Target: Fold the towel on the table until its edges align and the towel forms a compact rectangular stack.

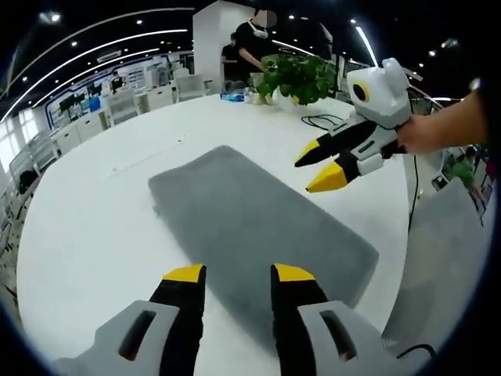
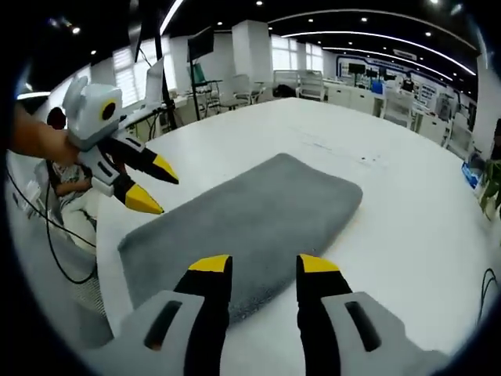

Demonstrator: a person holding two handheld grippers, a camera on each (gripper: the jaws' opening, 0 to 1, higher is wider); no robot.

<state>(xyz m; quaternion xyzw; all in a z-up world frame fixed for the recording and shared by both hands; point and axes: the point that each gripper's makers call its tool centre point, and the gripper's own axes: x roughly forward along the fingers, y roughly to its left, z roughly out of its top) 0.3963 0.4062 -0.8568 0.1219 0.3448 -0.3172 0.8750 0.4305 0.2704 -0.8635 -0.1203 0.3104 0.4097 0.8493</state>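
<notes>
A grey towel (image 1: 250, 223) lies flat on the white table (image 1: 94, 235) as a long rectangle; in the right gripper view the towel (image 2: 250, 215) stretches away from me. My left gripper (image 1: 239, 274) hovers open over the towel's near end with nothing between its yellow-tipped jaws. From the right, held by a hand, my right gripper (image 1: 322, 166) reaches above the towel's far right edge, open. The right gripper (image 2: 262, 265) stands open over the towel's near edge, and the left gripper (image 2: 156, 188) hangs open above the towel's left corner.
A potted green plant (image 1: 297, 77) and a black cable (image 1: 321, 120) sit at the table's far side, with a person standing behind them. The table's right edge (image 1: 407, 235) is close to the towel. Desks and chairs fill the room beyond.
</notes>
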